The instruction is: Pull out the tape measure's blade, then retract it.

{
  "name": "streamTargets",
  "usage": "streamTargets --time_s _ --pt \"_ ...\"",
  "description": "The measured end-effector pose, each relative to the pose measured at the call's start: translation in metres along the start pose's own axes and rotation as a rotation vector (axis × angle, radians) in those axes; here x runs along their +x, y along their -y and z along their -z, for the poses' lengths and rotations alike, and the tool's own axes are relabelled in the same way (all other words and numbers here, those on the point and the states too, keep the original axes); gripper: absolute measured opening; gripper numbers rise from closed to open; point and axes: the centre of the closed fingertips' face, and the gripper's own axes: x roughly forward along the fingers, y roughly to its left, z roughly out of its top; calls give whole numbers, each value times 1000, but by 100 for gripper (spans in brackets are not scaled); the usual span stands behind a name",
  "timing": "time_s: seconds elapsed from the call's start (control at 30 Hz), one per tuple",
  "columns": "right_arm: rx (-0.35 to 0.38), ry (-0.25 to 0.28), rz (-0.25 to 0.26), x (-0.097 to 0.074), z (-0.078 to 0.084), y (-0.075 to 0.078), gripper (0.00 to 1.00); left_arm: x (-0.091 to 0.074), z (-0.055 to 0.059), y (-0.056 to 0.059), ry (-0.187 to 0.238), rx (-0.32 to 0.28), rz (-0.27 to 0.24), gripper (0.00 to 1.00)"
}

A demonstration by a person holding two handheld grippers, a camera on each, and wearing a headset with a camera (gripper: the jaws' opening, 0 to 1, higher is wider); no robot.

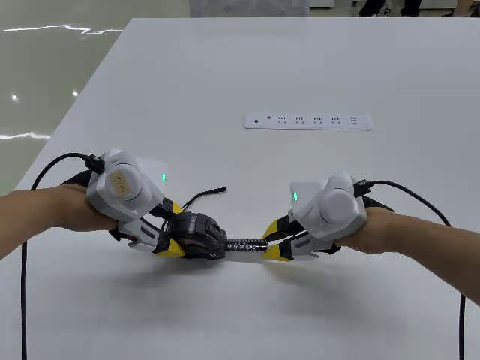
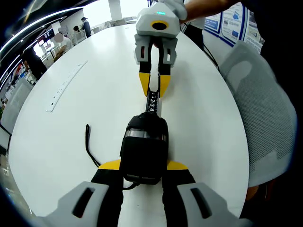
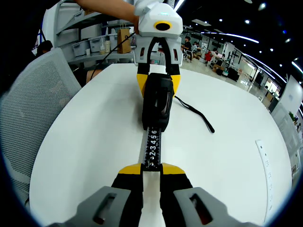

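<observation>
A black tape measure case rests on the white table, held between the yellow-tipped jaws of my left gripper, which is shut on it. A short stretch of black blade with white numerals runs out of the case to my right gripper, which is shut on the blade's end. The case's black wrist strap trails on the table behind it.
A white power strip lies further back on the table. Black cables run from both grippers off the near edge. A grey mesh chair stands beside the table.
</observation>
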Motion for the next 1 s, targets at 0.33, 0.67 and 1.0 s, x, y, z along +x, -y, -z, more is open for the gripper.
streamTargets --time_s 0.33,0.67,1.0 --pt "-7 -1 4 -2 1 0 11 0 -1 1 -3 0 1 26" --pt "-18 -2 6 -4 1 0 11 1 3 -3 -3 -2 1 26" --pt "-20 -7 7 -7 3 0 11 1 3 -2 -3 -2 0 26"
